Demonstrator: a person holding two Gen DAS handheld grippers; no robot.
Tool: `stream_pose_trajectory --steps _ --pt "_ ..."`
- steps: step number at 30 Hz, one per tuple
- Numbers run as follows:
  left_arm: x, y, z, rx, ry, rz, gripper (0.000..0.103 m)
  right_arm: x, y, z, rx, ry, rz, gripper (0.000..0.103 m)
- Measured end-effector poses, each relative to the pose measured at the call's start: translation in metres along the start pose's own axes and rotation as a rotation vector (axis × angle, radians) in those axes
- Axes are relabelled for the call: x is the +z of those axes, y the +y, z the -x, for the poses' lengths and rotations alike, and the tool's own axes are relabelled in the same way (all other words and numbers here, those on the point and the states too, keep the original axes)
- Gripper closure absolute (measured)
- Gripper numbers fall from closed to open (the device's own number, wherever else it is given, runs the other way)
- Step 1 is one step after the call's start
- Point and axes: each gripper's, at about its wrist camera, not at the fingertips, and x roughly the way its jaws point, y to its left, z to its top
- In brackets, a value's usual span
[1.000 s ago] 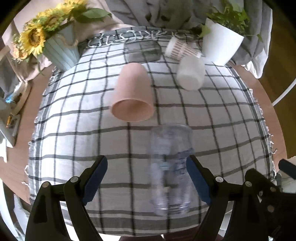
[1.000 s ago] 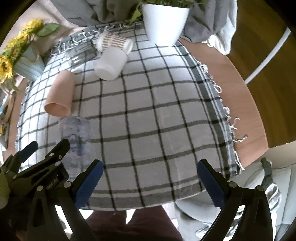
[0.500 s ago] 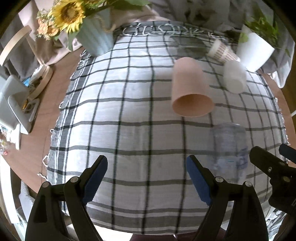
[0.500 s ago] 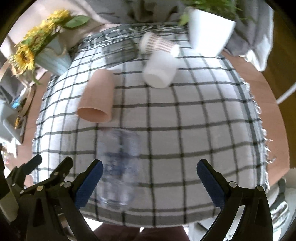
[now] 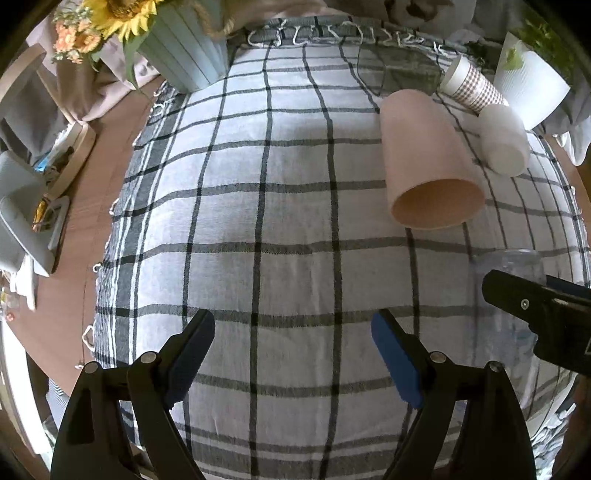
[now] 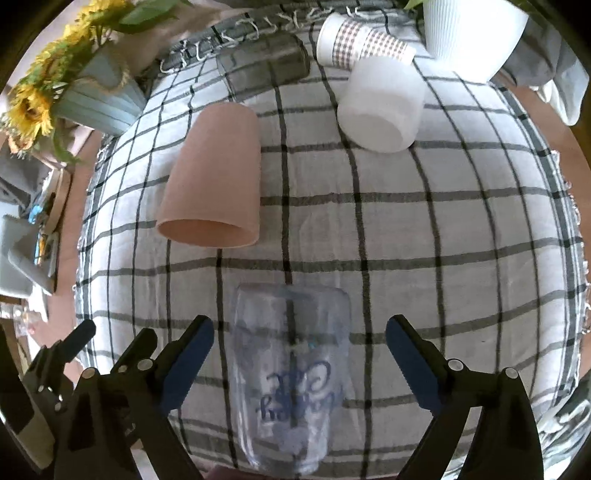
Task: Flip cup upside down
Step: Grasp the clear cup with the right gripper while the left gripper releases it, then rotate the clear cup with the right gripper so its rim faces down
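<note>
A clear plastic cup [image 6: 291, 373] with blue writing lies on its side on the checked cloth [image 6: 424, 236], between the open fingers of my right gripper [image 6: 299, 350], untouched. In the left wrist view it [image 5: 509, 280] shows at the right edge, partly behind the right gripper's finger. My left gripper [image 5: 291, 343] is open and empty over bare cloth [image 5: 258, 206], to the left of the clear cup. A pink cup [image 6: 214, 177] lies on its side beyond, also in the left wrist view [image 5: 428, 166].
A white cup [image 6: 380, 107] and a checked paper cup [image 6: 362, 44] lie on their sides at the back right, a white plant pot [image 6: 472, 33] behind them. A sunflower vase [image 5: 184, 48] stands back left. A dark glass container [image 6: 266, 66] lies at the back.
My right gripper has swung left and now frames the clear cup. My left gripper has moved left, away from the cup, which it framed a second ago.
</note>
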Motion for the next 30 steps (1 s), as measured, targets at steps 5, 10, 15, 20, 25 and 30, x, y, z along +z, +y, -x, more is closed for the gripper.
stream_pose_trajectory --steps 5,10,15,20,25,30 --pt "0.003 0.003 -0.007 -0.014 0.016 0.006 0.016 0.008 0.002 -0.018 0.03 0.062 -0.02 0.016" --pt "0.003 0.007 -0.009 -0.016 0.015 0.016 0.016 0.011 0.001 -0.029 0.037 0.104 -0.032 0.029" --pt "0.004 0.009 -0.008 -0.022 0.012 0.011 0.016 0.011 0.002 -0.029 0.028 0.098 -0.023 0.031" --pt "0.005 0.008 0.0 -0.036 -0.005 0.003 0.016 0.009 0.006 -0.007 0.004 0.018 -0.012 0.031" --pt "0.008 0.006 0.01 -0.044 -0.034 -0.015 0.016 0.011 0.002 0.021 -0.03 -0.077 -0.021 0.032" --pt "0.009 0.007 0.017 -0.05 -0.051 -0.024 0.016 0.012 0.0 0.04 -0.058 -0.163 -0.03 0.032"
